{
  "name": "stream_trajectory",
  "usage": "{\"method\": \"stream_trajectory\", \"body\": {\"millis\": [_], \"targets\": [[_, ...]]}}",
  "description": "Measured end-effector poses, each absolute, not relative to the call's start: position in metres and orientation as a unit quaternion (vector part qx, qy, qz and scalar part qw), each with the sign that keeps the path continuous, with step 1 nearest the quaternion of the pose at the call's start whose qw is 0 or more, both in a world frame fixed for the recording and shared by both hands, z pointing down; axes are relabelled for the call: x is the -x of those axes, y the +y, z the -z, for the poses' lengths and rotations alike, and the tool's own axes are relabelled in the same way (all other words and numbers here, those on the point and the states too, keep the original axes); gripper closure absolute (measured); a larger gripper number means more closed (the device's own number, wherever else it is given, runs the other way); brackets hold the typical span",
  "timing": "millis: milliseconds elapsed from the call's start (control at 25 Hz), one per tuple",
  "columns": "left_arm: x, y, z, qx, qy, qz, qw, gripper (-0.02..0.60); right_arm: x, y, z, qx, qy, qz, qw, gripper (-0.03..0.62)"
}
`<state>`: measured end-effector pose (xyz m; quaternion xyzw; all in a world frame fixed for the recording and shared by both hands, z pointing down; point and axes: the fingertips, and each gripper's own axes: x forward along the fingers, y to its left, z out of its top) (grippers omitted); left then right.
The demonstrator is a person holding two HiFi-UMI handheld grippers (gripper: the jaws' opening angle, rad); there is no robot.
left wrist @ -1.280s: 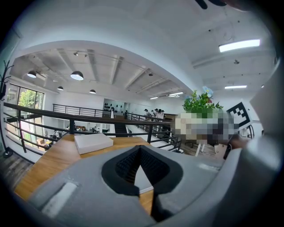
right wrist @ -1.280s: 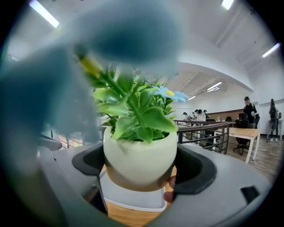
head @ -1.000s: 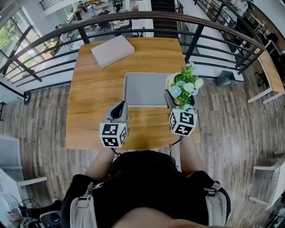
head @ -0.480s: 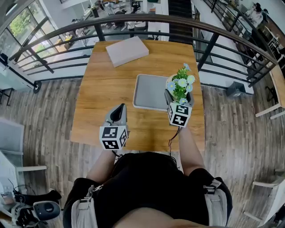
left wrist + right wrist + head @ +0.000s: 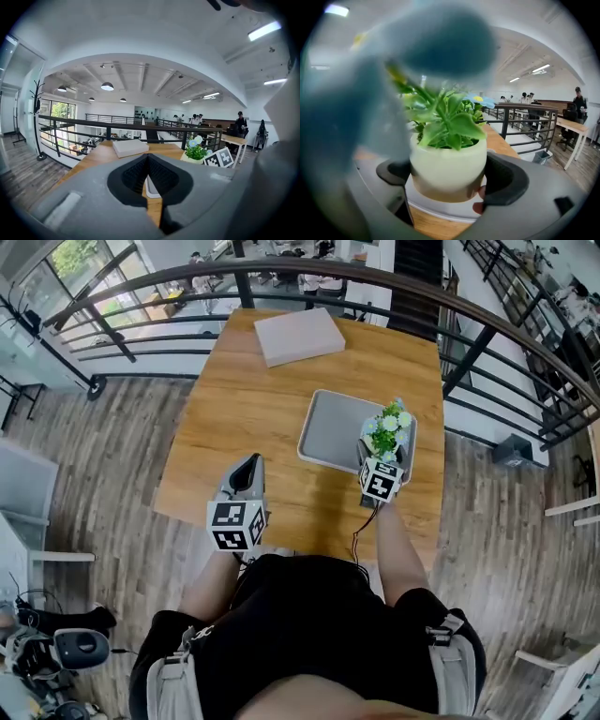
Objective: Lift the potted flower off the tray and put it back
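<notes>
The potted flower (image 5: 387, 430), a pale green pot (image 5: 447, 164) with blue and white blooms, sits between the pads of my right gripper (image 5: 382, 457), which is shut on it. The pot is low over the right end of the grey tray (image 5: 333, 427); I cannot tell whether its base touches the tray (image 5: 440, 208). In the right gripper view (image 5: 447, 180) both black pads press its sides. My left gripper (image 5: 248, 472) hovers shut and empty over the bare table, left of the tray. From the left gripper view (image 5: 147, 156) the flower (image 5: 196, 151) shows to the right.
A flat white box (image 5: 300, 335) lies at the far side of the wooden table (image 5: 234, 418). A dark metal railing (image 5: 328, 273) curves round the table's far side. The table's front edge is just ahead of the person's body.
The right gripper has sunk with the pot, from well above the table down to the tray's right end. The left gripper drifted a little sideways and stayed shut.
</notes>
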<state>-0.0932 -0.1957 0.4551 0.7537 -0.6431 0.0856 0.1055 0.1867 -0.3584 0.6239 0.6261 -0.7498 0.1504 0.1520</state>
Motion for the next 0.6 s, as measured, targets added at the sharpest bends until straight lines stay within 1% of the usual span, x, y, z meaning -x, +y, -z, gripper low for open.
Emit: {"method": "stream_trajectory", "body": {"millis": [360, 600], "targets": [[0.108, -0.196, -0.463, -0.738, -0.66, -0.091, 0.108, 0.569, -0.184, -0.354, -0.716, -0.615, -0.723, -0.212, 0.232, 0.115], [0.115, -0.201, -0.47, -0.74, -0.657, -0.091, 0.111, 0.569, -0.174, -0.361, -0.727, -0.599, -0.733, -0.203, 0.25, 0.114]]}}
